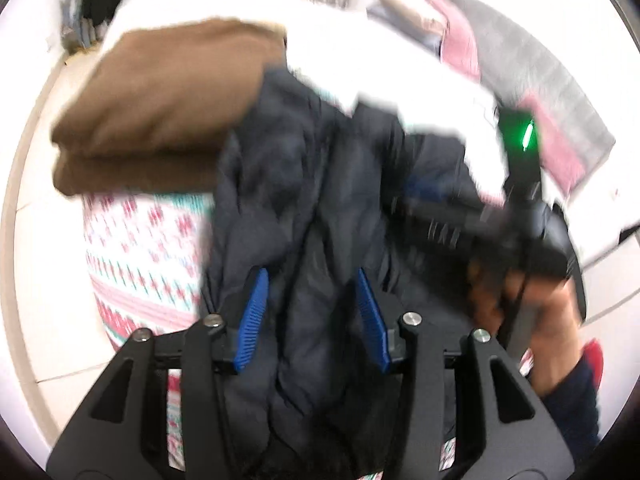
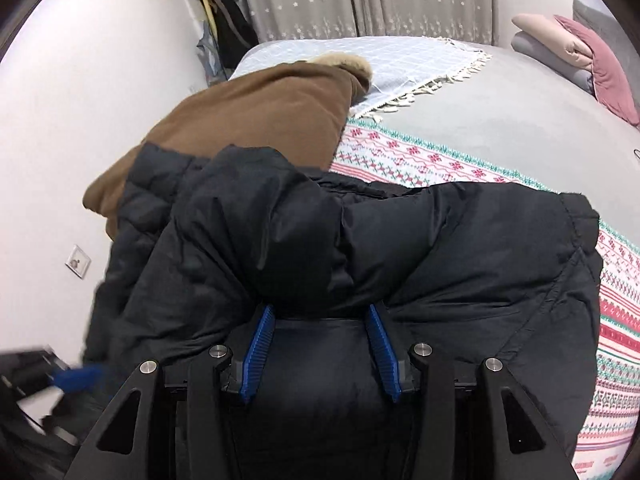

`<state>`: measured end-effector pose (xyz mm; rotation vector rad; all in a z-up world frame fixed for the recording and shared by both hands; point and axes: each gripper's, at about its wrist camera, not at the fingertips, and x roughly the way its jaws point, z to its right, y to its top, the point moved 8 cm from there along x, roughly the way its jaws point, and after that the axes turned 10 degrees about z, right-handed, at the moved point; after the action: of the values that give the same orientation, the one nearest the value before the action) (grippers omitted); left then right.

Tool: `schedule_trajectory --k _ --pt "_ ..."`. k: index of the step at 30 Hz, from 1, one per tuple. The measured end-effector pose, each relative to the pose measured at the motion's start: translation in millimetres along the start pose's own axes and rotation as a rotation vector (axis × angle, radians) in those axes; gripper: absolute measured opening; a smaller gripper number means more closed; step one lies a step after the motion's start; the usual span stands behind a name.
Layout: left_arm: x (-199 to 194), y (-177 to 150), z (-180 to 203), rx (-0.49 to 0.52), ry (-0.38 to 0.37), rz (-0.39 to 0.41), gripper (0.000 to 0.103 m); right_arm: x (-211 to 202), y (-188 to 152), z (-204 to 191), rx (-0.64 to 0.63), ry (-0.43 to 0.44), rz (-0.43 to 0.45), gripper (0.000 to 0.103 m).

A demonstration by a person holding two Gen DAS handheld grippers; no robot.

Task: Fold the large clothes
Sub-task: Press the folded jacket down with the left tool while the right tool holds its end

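Fabric from the black puffer jacket (image 2: 360, 240) filled the space between both sets of fingers. The jacket lay on the bed (image 2: 500, 120), on top of a patterned knit blanket (image 2: 420, 160), with its long side running left to right in the right wrist view. A brown coat (image 2: 260, 108) with a fur edge lay just behind it, touching it at the far left.

The right gripper (image 2: 320, 344) was at the near edge of the jacket. Its blue fingers (image 2: 260, 344) were spread apart, and a puffy fold of the jacket bulged over their tips. I judge that they were around the cloth but not squeezing it.

The left gripper (image 1: 312, 316) was off to the left end of the jacket. Its fingers were spread too, with dark cloth running down between them. The left wrist view was blurry, so I cannot tell if they pressed on the cloth at all.

The jacket lay straight ahead of both grippers, away from the person. Each one was at its own end of the near edge. So the next move, I think, would be to pinch that edge and carry it forward over the jacket toward the brown coat.
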<state>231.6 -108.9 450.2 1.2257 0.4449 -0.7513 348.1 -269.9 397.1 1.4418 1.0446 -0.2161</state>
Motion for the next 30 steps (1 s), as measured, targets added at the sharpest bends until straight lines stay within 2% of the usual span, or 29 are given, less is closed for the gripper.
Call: schedule_trajectory --k 2,5,7,11,14,19,22,24,27,30 --pt "6 7 -1 0.004 0.032 0.012 0.058 2 -1 5 0.022 0.015 -0.003 0.048" --pt "30 -3 -4 0.021 0.106 -0.060 0.058 -4 0 6 0.025 0.013 0.008 0.048" --pt "37 -6 -5 0.025 0.127 -0.084 0.059 -17 0 5 0.018 0.005 0.017 0.049" --pt "32 -7 -7 0.024 0.152 -0.085 0.061 -61 -4 6 0.033 0.052 0.045 0.067" --pt "28 -19 -17 0.031 0.173 -0.099 0.069 -99 -20 33 0.097 0.055 0.057 0.071" --pt "25 -31 -20 -0.014 0.120 -0.122 0.070 -130 -64 95 0.290 0.037 -0.005 0.074" --pt "19 -32 -22 -0.049 0.079 -0.124 0.070 -134 -96 126 0.420 0.067 -0.033 0.074" --pt "12 -35 -25 -0.101 0.015 -0.129 0.070 -129 -111 143 0.523 0.105 -0.030 0.074" --pt "1 -38 -27 -0.175 -0.094 -0.135 0.071 -123 -123 150 0.673 0.200 -0.036 0.074" --pt "-13 -44 -35 -0.238 -0.159 -0.113 0.075 -123 -126 140 0.681 0.254 -0.024 0.074"
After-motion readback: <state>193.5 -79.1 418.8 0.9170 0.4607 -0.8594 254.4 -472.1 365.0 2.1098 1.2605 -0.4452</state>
